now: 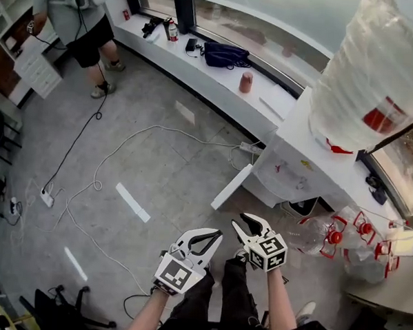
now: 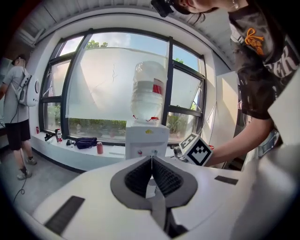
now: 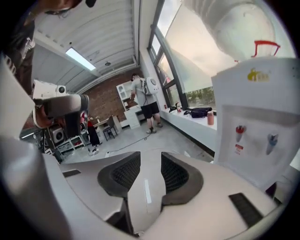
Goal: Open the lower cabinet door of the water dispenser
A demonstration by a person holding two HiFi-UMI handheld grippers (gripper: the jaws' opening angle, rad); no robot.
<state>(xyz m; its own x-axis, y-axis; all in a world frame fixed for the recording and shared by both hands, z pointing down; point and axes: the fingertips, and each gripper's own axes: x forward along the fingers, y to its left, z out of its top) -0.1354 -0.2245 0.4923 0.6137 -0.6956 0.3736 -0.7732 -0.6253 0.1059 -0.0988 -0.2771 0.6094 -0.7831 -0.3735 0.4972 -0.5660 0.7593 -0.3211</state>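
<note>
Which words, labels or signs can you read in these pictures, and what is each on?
Nothing can be read outright.
Red label on the water bottle: blurred.
Yellow logo on the water dispenser: too small.
Red sticker below its red tap: too small.
Marker cubes: square patterns, no words.

Open floor (image 1: 158,172) ahead; water dispenser (image 1: 289,165), lying bottles (image 1: 327,237) at right.

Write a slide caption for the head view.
Left gripper shut and right gripper open, facing a white water dispenser with a clear plastic bottle, its white lower cabinet door swung open.
</note>
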